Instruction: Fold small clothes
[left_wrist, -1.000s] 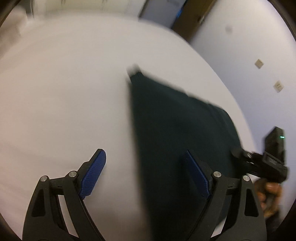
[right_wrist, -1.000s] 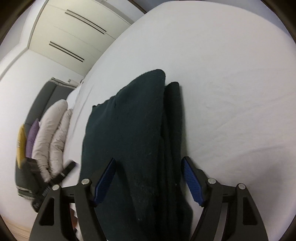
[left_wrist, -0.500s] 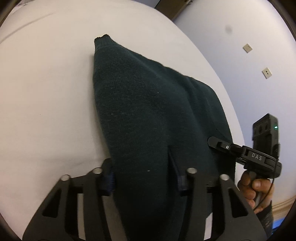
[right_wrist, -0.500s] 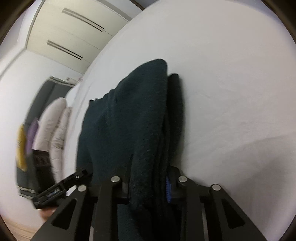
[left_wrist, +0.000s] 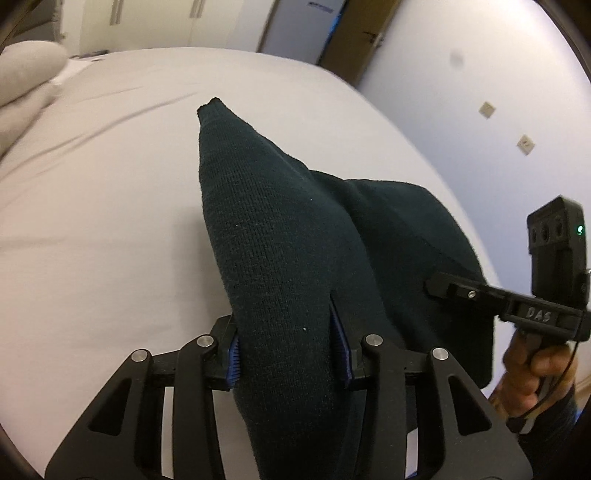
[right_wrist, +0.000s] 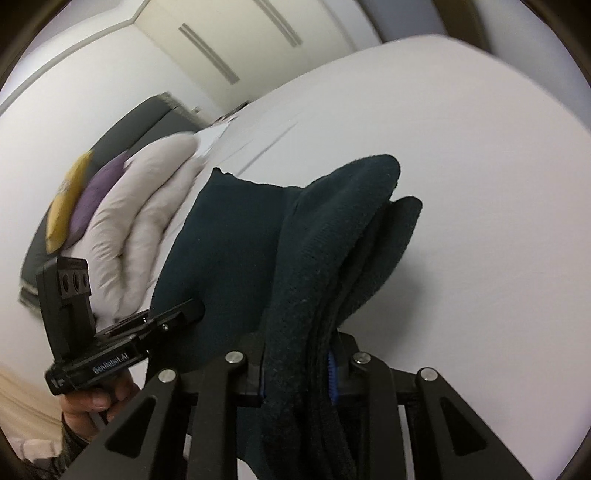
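Note:
A dark green knitted garment (left_wrist: 280, 266) lies folded on a white bed (left_wrist: 110, 221). My left gripper (left_wrist: 288, 350) is shut on its near edge and lifts it off the sheet, so the cloth rises in a ridge toward the far corner. My right gripper (right_wrist: 295, 373) is shut on the other near edge of the same garment (right_wrist: 236, 258), where several layers bunch between the blue pads. Each gripper shows in the other's view: the right one at the right (left_wrist: 436, 288), the left one at the lower left (right_wrist: 184, 314).
Pale pillows (right_wrist: 147, 206) with a purple and a yellow cushion (right_wrist: 66, 199) lie at the bed's head. White wardrobe doors (right_wrist: 229, 55) stand behind. A wall (left_wrist: 480, 92) runs close along the bed's right side, with a door (left_wrist: 362, 33) beyond.
Both grippers went from open around the garment's edges to shut on them. The cloth has since been lifted off the sheet, and both views have tilted up toward the room.

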